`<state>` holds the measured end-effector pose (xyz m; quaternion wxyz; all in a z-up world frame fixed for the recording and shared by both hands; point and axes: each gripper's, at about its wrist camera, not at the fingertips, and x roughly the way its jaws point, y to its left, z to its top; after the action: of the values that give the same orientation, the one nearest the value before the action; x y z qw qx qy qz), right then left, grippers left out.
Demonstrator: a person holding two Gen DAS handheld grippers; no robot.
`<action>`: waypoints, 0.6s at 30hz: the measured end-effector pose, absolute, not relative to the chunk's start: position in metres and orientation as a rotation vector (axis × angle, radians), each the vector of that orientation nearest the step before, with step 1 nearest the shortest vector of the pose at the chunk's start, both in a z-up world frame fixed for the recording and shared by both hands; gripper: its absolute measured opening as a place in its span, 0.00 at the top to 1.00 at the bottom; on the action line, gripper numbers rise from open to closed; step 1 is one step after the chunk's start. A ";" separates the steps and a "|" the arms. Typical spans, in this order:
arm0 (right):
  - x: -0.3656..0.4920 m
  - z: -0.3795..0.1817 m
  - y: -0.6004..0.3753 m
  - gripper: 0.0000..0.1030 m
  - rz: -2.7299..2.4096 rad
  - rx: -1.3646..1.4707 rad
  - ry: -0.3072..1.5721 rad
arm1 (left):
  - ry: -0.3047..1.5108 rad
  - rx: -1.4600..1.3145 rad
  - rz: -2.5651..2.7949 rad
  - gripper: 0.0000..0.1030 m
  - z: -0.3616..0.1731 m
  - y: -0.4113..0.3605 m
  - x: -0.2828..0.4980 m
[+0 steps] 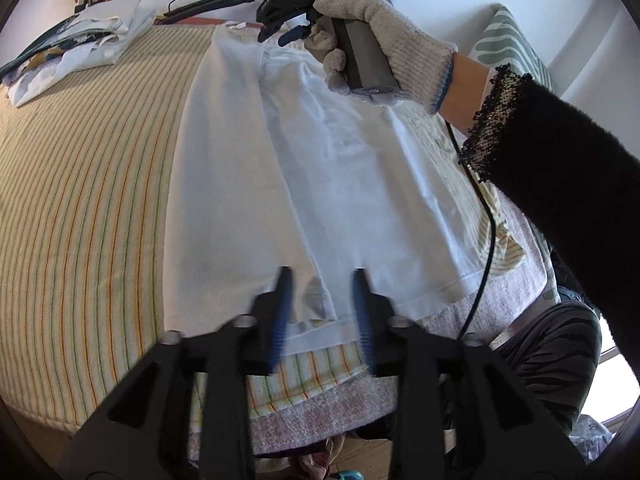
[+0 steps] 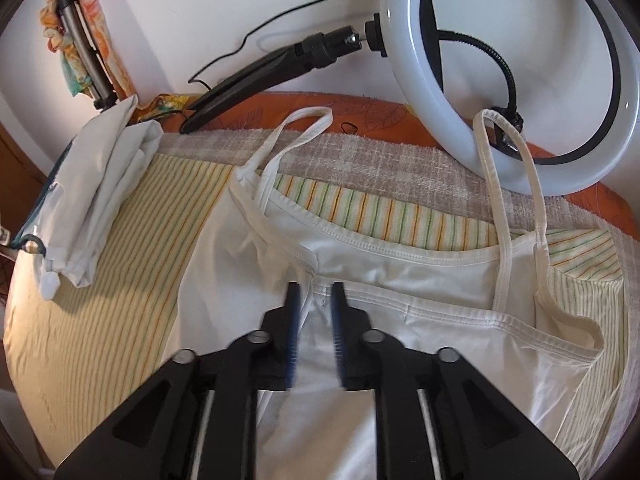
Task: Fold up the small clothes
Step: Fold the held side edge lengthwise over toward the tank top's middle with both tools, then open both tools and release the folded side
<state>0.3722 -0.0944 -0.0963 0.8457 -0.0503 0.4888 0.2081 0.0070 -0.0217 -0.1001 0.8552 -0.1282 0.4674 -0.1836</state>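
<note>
Nearby, a ring light overlaps the camisole strap.

White strappy top lies flat on the striped cloth, one side folded over lengthwise, both thin shoulder straps stretched out away from the hem.

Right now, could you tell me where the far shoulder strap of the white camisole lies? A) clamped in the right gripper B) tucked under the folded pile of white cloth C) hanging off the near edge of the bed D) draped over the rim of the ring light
D: in the right wrist view the strap of the white camisole loops up over the lower rim of the ring light.
</note>
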 end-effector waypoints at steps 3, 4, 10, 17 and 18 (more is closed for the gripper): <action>0.364 -0.084 -0.107 0.69 0.452 -0.086 1.000 | 0.952 -0.221 -0.396 0.62 -0.094 -0.030 -0.002; 0.361 -0.079 -0.111 0.68 0.456 -0.082 0.991 | 0.940 -0.202 -0.397 0.62 -0.093 -0.032 -0.004; 0.329 -0.050 -0.147 0.68 0.466 -0.095 0.890 | 0.900 -0.155 -0.415 0.62 -0.088 -0.048 -0.014; 0.303 -0.032 -0.214 0.63 0.458 -0.039 0.787 | 0.877 -0.162 -0.412 0.62 -0.085 -0.060 -0.018; 0.300 -0.030 -0.224 0.55 0.454 -0.057 0.770 | 0.870 -0.155 -0.410 0.62 -0.084 -0.064 -0.019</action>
<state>0.3000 -0.2241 -0.0304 0.9014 -0.0277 0.3720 0.2196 -0.0191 -0.0637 -0.0835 0.8838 -0.0746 0.4178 -0.1970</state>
